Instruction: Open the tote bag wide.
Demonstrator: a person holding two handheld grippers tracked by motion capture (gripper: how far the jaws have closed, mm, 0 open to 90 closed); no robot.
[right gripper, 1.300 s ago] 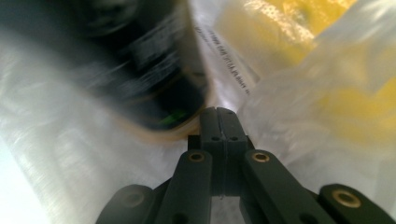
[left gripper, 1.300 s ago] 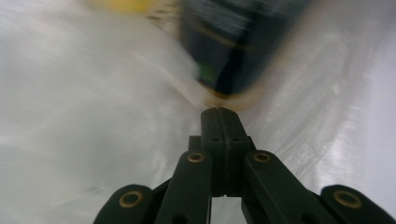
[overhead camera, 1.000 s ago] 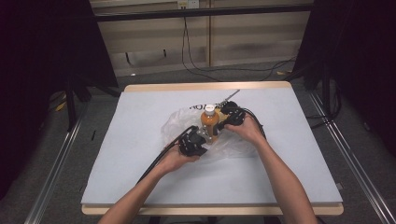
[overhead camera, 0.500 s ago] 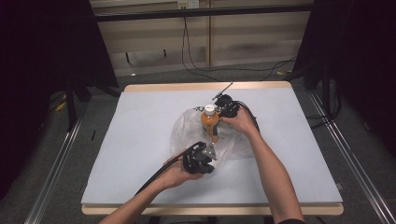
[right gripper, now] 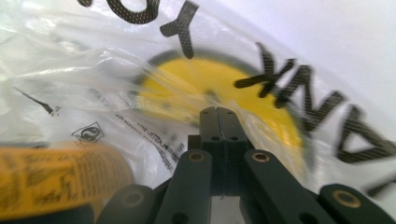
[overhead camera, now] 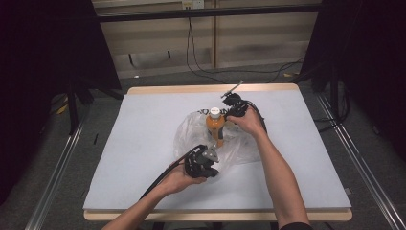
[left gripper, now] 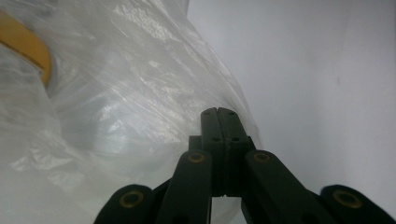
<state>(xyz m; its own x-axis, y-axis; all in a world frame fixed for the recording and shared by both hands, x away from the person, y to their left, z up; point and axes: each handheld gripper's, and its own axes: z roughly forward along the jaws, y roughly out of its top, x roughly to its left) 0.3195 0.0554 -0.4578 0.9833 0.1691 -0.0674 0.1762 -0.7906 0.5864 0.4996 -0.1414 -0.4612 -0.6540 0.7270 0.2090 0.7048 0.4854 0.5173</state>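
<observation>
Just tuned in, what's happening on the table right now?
A person is working a clear plastic bag around an upright orange bottle on the table. The left gripper pinches the bag's near edge, fingers closed. The right gripper, also closed, grips the bag's printed far side beside the bottle's white cap.

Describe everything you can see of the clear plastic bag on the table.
The plastic bag is thin, clear and crinkled, with glossy folds, black lettering and a yellow round print. It lies crumpled near the middle of the white table, gathered around an upright orange bottle with a white cap. The left gripper is at its near edge and the right gripper at its far edge, both with jaws shut; whether they pinch the film is unclear.
</observation>
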